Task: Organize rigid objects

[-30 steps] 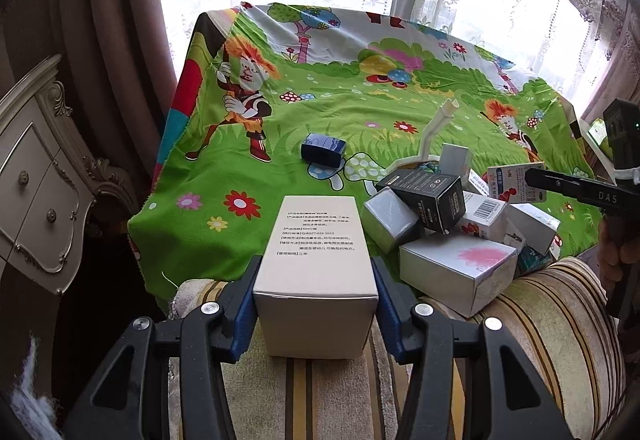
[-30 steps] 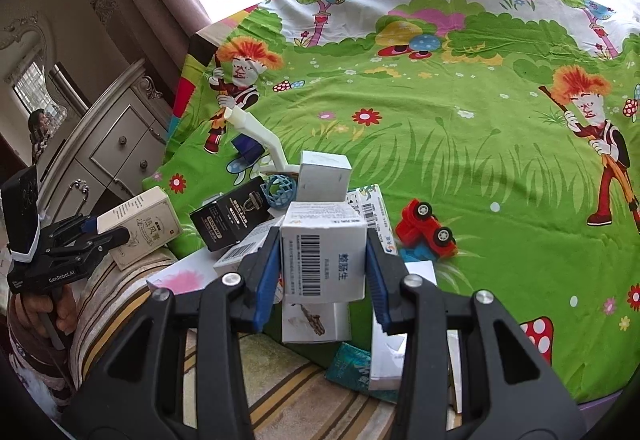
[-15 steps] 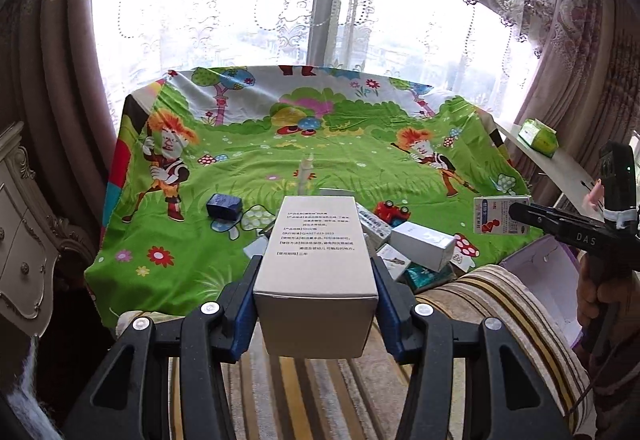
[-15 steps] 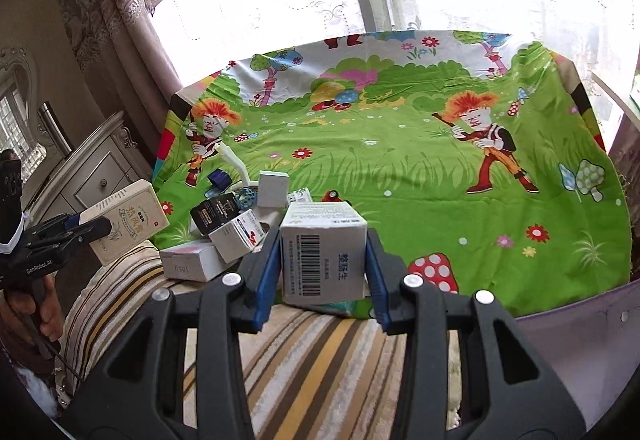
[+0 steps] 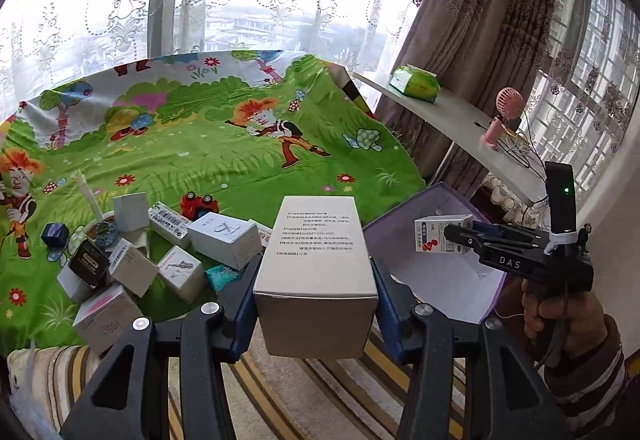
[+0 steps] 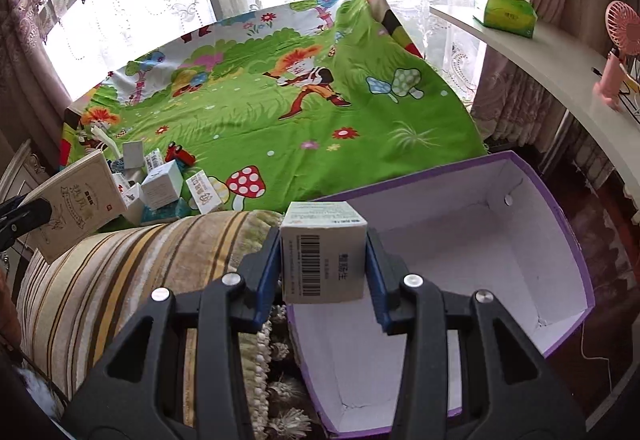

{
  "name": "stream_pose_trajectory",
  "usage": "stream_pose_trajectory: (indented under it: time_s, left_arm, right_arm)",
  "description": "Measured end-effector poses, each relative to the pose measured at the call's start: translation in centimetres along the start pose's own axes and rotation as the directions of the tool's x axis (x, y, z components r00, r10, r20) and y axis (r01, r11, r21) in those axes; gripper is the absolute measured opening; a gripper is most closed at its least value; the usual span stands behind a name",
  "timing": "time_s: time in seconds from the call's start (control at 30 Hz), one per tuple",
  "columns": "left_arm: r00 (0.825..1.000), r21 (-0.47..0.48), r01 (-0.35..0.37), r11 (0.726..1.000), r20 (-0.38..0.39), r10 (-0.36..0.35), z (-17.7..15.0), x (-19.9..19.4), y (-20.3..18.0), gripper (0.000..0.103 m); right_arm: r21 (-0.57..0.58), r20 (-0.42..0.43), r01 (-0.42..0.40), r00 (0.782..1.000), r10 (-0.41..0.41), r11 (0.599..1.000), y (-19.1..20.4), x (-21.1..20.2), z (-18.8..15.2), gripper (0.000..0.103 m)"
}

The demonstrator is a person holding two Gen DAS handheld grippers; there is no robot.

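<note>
Striped cushion in foreground, cartoon-print green cloth beyond, lace-curtained window behind. Left gripper clamped on tall white carton, held above cushion edge. Right gripper clamped on small barcoded box, poised over near-left corner of open purple-rimmed bin; bin interior white. Heap of small boxes and red toy car on cloth, left of bin. Farther right: white ledge with green tissue pack, pink fan.

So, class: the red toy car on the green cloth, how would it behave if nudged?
The red toy car probably rolls, since wheels show. It looks rigid and light. Neighbouring cartons might stop it.
</note>
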State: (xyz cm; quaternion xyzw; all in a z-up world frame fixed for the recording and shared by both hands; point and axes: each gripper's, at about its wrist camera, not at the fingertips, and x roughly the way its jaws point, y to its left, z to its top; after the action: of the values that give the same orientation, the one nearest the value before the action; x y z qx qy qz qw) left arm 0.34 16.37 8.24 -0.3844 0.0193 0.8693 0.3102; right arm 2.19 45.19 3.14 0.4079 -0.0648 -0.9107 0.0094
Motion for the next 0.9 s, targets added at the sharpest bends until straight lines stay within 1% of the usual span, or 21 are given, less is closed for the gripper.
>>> stream_pose_trajectory:
  time_s: [0.17,0.3,0.33,0.37,0.4,0.43,0.47,0.5,0.57,0.63,0.7,0.8,0.83,0.9]
  left_arm:
    - [0.996,0.065,0.072,0.995,-0.063,-0.068,0.0,2.6,-4.1,0.052]
    - [0.985,0.077,0.141,0.987,-0.115,-0.132,0.0,4.4,-6.5,0.053]
    - [0.982,0.072,0.152,0.986,-0.124,-0.142,0.0,4.8,-6.9,0.055]
    - [0.979,0.068,0.159,0.985,-0.138,-0.148,-0.1,5.2,-7.2,0.061]
    - [0.978,0.064,0.159,0.985,-0.146,-0.148,-0.2,5.5,-7.3,0.064]
    - [0.978,0.063,0.154,0.986,-0.149,-0.143,-0.2,5.7,-7.3,0.070]
    - [0.979,0.061,0.149,0.987,-0.152,-0.138,-0.3,5.7,-7.3,0.073]
    - [0.979,0.057,0.145,0.988,-0.154,-0.135,-0.4,5.6,-7.2,0.073]
    - [0.980,0.033,0.138,0.990,-0.146,-0.131,-0.5,5.4,-6.7,0.073]
    - [0.985,0.006,0.119,0.993,-0.127,-0.118,-0.7,5.0,-5.9,0.073]
    - [0.989,-0.017,0.103,0.994,-0.102,-0.105,-0.9,4.7,-5.1,0.074]
    - [0.994,-0.021,0.087,0.996,-0.068,-0.089,-1.4,3.8,-4.2,0.074]
    - [0.995,-0.021,0.075,0.997,-0.059,-0.076,-1.5,3.4,-3.9,0.075]
    - [0.998,-0.032,0.035,0.999,-0.044,-0.036,-1.6,2.8,-3.0,0.075]
  right_arm:
    - [0.039,-0.013,0.048,0.999,-0.048,0.998,-2.4,-0.3,-1.0,0.044]
    - [0.047,-0.013,0.085,0.996,-0.084,0.995,-3.4,-0.5,-1.3,0.045]
    - [0.045,-0.016,0.092,0.996,-0.091,0.995,-3.4,-0.5,-1.3,0.045]
    - [0.045,-0.018,0.093,0.996,-0.093,0.995,-3.5,-0.5,-1.4,0.045]
    - [0.046,-0.019,0.092,0.996,-0.091,0.995,-3.6,-0.5,-1.4,0.045]
    - [0.050,-0.021,0.091,0.996,-0.090,0.995,-3.7,-0.5,-1.4,0.046]
    - [0.055,-0.024,0.095,0.995,-0.094,0.994,-3.8,-0.5,-1.4,0.052]
    - [0.060,-0.024,0.101,0.995,-0.099,0.993,-3.9,-0.5,-1.5,0.059]
    - [0.064,-0.015,0.110,0.994,-0.109,0.992,-3.9,-0.7,-1.4,0.068]
    - [0.061,-0.009,0.129,0.992,-0.128,0.990,-3.7,-0.9,-1.2,0.072]
    - [0.048,0.005,0.158,0.987,-0.158,0.986,-3.4,-1.2,-1.1,0.082]
    - [0.025,0.041,0.179,0.983,-0.180,0.983,-2.7,-1.8,-0.8,0.092]
    - [0.016,0.055,0.187,0.981,-0.188,0.982,-2.4,-2.0,-0.6,0.093]
    - [0.007,0.082,0.214,0.973,-0.214,0.977,-1.8,-2.4,-0.3,0.099]
